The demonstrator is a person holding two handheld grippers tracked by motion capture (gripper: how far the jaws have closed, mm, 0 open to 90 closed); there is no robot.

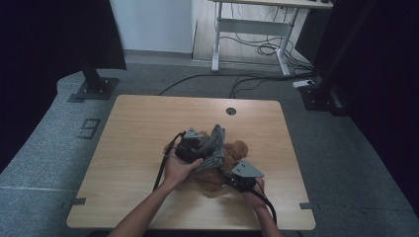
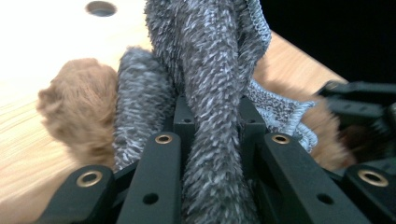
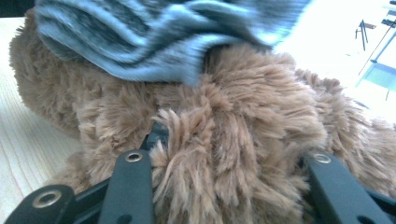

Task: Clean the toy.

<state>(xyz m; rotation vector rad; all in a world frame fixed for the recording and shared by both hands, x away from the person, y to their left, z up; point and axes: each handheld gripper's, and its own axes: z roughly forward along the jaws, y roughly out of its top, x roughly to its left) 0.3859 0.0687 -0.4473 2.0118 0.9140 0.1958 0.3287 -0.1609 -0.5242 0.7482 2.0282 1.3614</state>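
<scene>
On wooden table [image 1: 138, 133], possibly carpeted floor [image 1: 346, 148].

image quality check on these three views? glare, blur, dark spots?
High view: dim, both side edges near black, wooden table evenly lit. Left gripper view: grey fuzzy cloth sharp between the fingers, table top blown out at upper left, brown plush toy soft. Right gripper view: plush fur crisp in the middle, the cloth above blurred, upper right corner washed out white.
</scene>
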